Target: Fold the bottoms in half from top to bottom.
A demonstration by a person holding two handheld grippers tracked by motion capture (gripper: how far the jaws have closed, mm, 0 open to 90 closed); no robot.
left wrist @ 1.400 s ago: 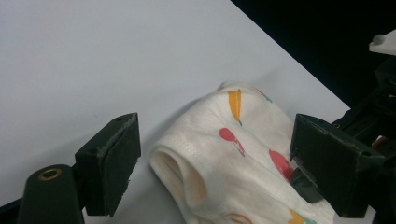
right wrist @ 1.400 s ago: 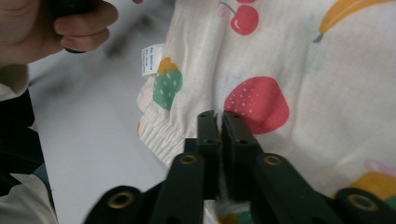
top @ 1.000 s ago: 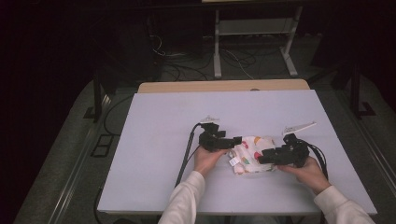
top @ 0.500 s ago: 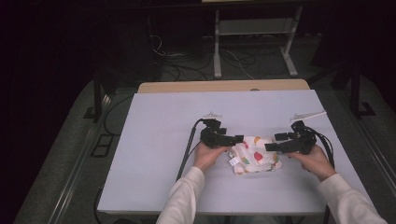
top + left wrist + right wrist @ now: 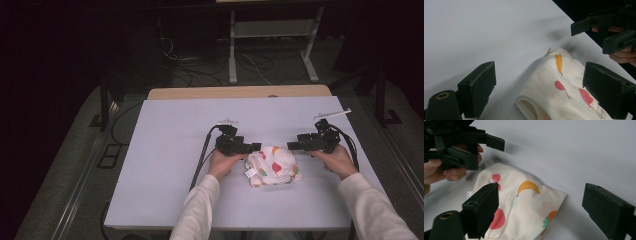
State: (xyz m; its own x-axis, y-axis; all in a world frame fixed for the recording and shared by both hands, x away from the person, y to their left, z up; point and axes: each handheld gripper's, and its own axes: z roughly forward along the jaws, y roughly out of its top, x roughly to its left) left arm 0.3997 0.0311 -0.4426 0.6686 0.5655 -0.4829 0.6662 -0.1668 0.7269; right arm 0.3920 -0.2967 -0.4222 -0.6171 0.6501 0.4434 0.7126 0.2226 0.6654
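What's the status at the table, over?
Left gripper open. Right gripper jaws just opened, nothing between them. Folded cream fruit-print cloth lies on the white table, released. Nothing in the way.

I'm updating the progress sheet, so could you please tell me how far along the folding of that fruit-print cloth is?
Done: the fruit-print cloth already lies as a compact folded bundle on the table. In hand: nothing is gripped. The left gripper is open beside the bundle, and the right gripper has just been opening, with nothing between its fingers, and sits apart from the cloth. Left: probably only a final tidy or moving the bundle aside.
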